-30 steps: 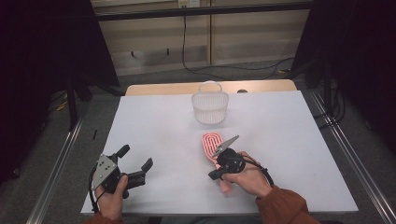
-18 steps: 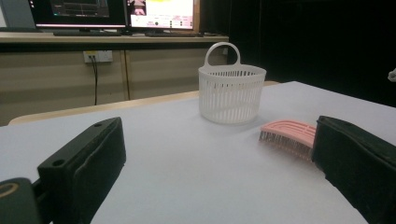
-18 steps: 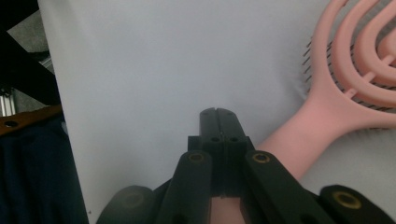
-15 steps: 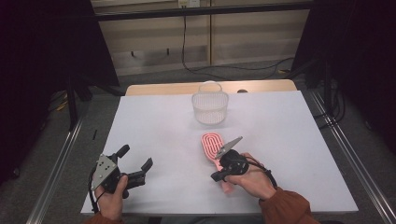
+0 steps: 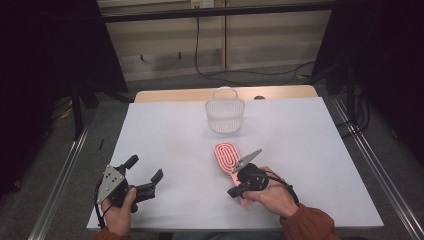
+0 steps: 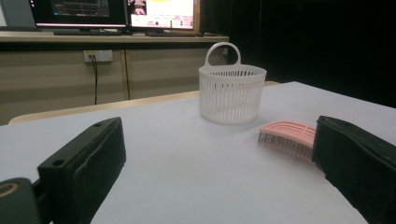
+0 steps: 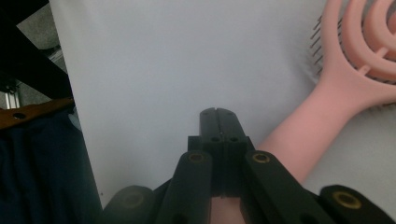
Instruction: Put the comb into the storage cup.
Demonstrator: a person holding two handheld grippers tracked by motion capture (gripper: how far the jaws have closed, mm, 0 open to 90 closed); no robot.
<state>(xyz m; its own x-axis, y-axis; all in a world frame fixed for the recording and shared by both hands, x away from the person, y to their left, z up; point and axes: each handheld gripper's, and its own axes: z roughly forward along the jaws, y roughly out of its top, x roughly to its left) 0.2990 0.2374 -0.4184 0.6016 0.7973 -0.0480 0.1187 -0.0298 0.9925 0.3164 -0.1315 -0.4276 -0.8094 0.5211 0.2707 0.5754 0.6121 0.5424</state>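
A: From the high view?
B: A pink hairbrush [image 5: 228,159] with looped ribs lies just ahead of the right hand-held gripper [image 5: 236,190], its handle under that hand; the left hand-held gripper [image 5: 145,170] sits spread near the surface's [image 5: 165,130] front-left edge, bare room between.

A: Left gripper view?
B: Hairbrush bristles down, beside the right jaw; white basket [image 6: 232,93] beyond.

A: Right gripper view?
B: Jaws pressed together, pinching nothing; the pink handle passes just right of them.

I see a white table [image 5: 165,130] with a white slatted basket [image 5: 225,115] standing toward its far middle, and a pink hairbrush [image 5: 227,159] lying flat nearer, right of centre.
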